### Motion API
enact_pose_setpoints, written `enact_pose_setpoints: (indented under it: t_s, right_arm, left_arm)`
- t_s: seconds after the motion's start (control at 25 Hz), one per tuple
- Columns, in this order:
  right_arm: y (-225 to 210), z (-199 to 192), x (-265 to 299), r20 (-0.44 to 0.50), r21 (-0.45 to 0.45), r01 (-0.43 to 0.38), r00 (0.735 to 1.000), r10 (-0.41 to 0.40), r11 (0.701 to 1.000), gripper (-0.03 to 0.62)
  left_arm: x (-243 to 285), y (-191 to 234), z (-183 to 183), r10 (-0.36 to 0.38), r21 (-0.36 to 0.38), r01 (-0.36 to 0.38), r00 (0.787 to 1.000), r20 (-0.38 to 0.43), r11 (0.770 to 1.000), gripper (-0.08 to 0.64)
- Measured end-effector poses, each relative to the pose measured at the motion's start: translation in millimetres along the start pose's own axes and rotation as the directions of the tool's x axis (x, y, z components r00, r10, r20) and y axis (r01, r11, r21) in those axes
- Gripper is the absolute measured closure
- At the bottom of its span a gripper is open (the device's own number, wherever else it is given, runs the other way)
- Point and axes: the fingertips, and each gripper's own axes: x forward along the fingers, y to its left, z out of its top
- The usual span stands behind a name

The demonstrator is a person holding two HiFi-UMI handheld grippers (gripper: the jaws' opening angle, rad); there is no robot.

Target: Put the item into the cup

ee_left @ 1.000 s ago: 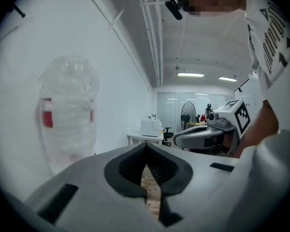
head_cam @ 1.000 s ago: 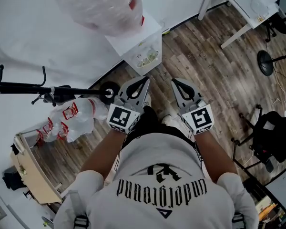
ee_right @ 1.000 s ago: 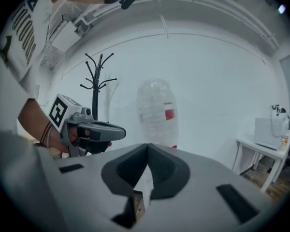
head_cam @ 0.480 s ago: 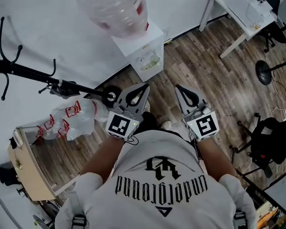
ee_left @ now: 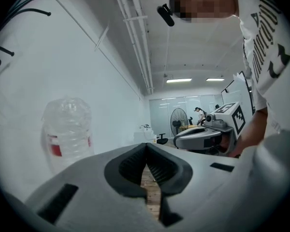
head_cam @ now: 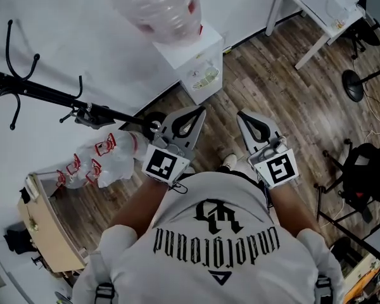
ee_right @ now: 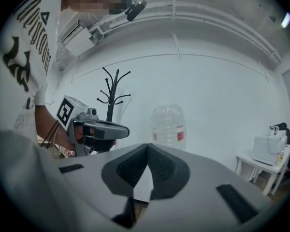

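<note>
We hold the left gripper [head_cam: 200, 111] and right gripper [head_cam: 242, 114] level, jaws shut and empty. At 12 o'clock a ribbed clear plastic bottle [head_cam: 155, 5] tops a boxy white dispenser [head_cam: 199, 59], and at 10 a thin black coat rack [head_cam: 44, 94] crosses the plank floor [head_cam: 272, 68]. We cannot tell where the cup or item is.

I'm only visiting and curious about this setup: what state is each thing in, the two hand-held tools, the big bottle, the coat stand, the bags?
left tool: shut, nothing in it.
right tool: shut, nothing in it.
water bottle: upside down on the white dispenser.
coat stand: upright, hooks bare.
plastic bags: crumpled, lying on the floor.
</note>
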Motion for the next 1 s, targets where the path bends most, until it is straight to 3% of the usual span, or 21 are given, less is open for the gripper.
enact_pose_setpoints:
  t_s: [0.24,0.56,1.0]
  right_arm:
    - [46,12,-1,-0.004,-0.003,0.051,0.999,-0.051,0.999,0.588]
    - [114,27,7,0.029,-0.028,0.139,0.990,-0.138,0.990,0.588]
    - [214,34,18,0.021,-0.048,0.173,0.985,-0.172,0.984,0.588]
  left_arm:
    - [-46,2,10,-0.064,0.000,0.064,0.998,0.018,0.998,0.552]
    - [-136,25,4,-0.092,0.000,0.092,0.996,0.016,0.996,0.552]
    - [-234,57,-6,-0.113,-0.004,0.114,0.993,0.037,0.994,0.552]
